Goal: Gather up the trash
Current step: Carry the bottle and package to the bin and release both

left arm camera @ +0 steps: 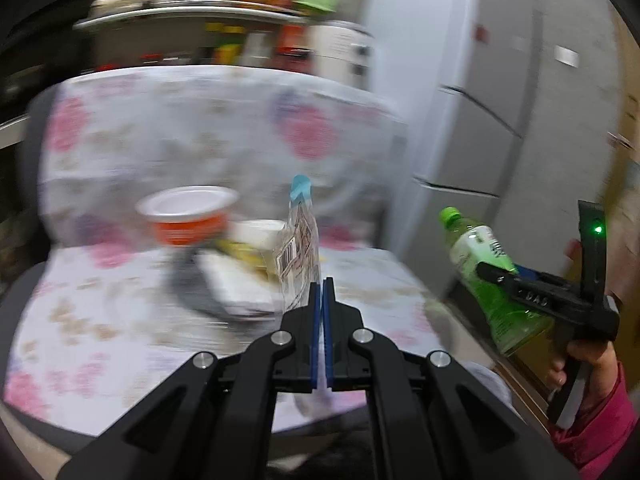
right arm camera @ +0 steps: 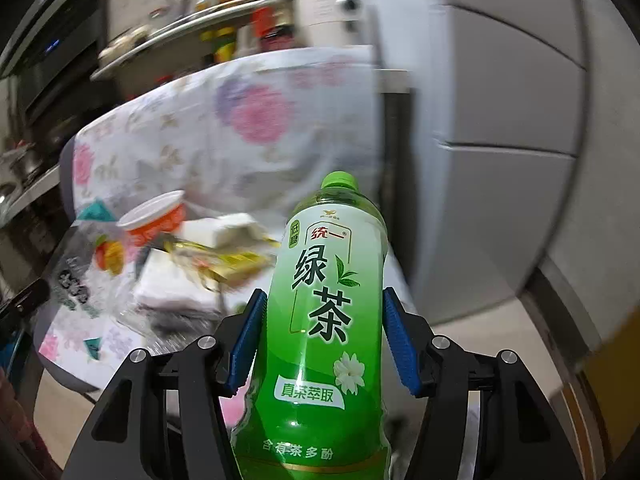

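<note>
My right gripper point(right arm camera: 324, 344) clamps a light, slippery green plastic tea bottle point(right arm camera: 320, 320) mid-body; my left gripper point(left arm camera: 322, 300) pinches a flimsy clear plastic wrapper point(left arm camera: 298, 248).

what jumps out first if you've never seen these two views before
The bright green tea bottle fills the right wrist view, clamped between the right gripper's blue pads, cap pointing away. In the left wrist view the left gripper pinches a clear plastic wrapper with a barcode and blue top. Behind both, an orange-and-white cup sits among crumpled trash on the floral tablecloth.
</note>
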`<move>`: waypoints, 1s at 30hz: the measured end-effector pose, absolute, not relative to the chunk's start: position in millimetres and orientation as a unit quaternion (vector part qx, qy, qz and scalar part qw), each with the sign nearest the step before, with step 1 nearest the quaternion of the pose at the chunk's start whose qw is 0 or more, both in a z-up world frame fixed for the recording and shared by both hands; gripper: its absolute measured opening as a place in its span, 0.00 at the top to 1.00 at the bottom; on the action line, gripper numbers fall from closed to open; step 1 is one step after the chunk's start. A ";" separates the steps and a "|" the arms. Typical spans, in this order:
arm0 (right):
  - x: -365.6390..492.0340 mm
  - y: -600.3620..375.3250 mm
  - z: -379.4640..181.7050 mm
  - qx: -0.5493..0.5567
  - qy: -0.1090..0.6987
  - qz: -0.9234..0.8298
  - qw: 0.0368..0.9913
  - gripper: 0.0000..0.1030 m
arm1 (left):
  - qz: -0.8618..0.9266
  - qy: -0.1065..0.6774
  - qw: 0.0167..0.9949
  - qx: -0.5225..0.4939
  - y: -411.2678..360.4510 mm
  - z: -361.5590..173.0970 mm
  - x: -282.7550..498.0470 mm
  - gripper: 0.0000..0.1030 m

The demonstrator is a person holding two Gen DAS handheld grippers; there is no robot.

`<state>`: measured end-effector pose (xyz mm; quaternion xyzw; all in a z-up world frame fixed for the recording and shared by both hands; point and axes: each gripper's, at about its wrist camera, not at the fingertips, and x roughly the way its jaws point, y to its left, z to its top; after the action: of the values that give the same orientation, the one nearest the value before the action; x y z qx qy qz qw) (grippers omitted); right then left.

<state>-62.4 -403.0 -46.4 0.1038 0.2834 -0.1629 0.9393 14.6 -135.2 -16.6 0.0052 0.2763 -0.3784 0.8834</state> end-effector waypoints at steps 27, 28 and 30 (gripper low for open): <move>-245.3 -550.8 -167.7 0.249 0.296 -0.381 0.840 0.35 | -0.621 0.403 0.655 0.152 -422.4 -150.2 -110.8 0.89; -245.9 -552.9 -167.5 0.251 0.295 -0.383 0.839 0.32 | -0.619 0.408 0.654 0.153 -425.1 -153.4 -108.9 0.77; -249.0 -553.9 -164.1 0.248 0.291 -0.388 0.839 0.31 | -0.616 0.410 0.655 0.150 -427.8 -155.4 -106.5 0.64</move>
<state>-249.0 -553.9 -164.1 0.2482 0.2907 -0.3880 0.8387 -106.5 -427.8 -155.4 0.1503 0.4103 -0.6162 0.6553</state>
